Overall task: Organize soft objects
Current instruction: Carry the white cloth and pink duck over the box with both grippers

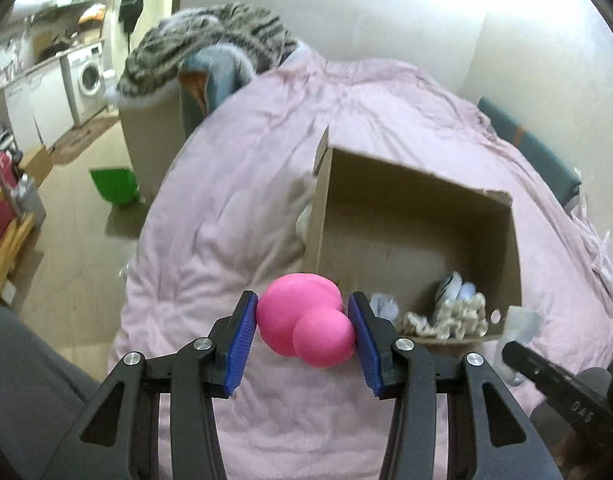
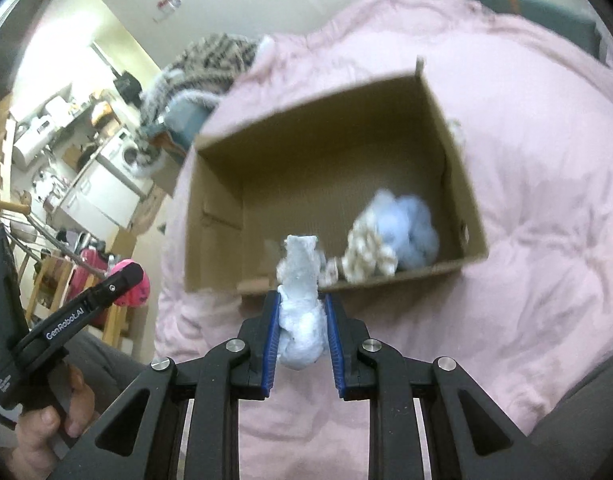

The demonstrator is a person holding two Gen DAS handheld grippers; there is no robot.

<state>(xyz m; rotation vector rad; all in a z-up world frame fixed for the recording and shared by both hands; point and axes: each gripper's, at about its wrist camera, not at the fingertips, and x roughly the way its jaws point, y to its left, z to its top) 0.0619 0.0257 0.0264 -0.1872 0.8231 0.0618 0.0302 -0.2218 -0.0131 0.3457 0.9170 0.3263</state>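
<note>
Now, from the left wrist camera, the left gripper (image 1: 305, 330) has its blue pads pressed on either side of a pink squishy toy (image 1: 304, 318), a rounded lump with a smaller ball bulging from its front. The toy hangs clear of the pink quilt (image 1: 234, 184) and sits just short of the near-left corner of the cardboard box (image 1: 422, 196), which stands open on the bed. Inside the box, toward its near wall, lie a cream knitted piece (image 1: 450, 316) and something pale blue behind it. At the lower right edge the black body of the other tool pokes in.

From the right wrist camera, the right gripper (image 2: 302, 326) is pinched narrow on a pale blue-white fluffy wad (image 2: 300, 312), which sticks up past the fingertips and overlaps the box's near rim (image 2: 426, 274) in this view. The box floor beyond is mostly bare, with the cream piece and a light blue fuzzy bundle (image 2: 410, 228) heaped in the near right corner. Off to the left a hand (image 2: 46, 428) grips the left tool, the pink toy just showing at its tip.

I'd judge both pieces are mid-carry, picked up but not yet in. Next, each load needs bringing out over the open box, past the near wall, then letting go above the bare floor. The fluffy wad may cling to the pads.
</note>
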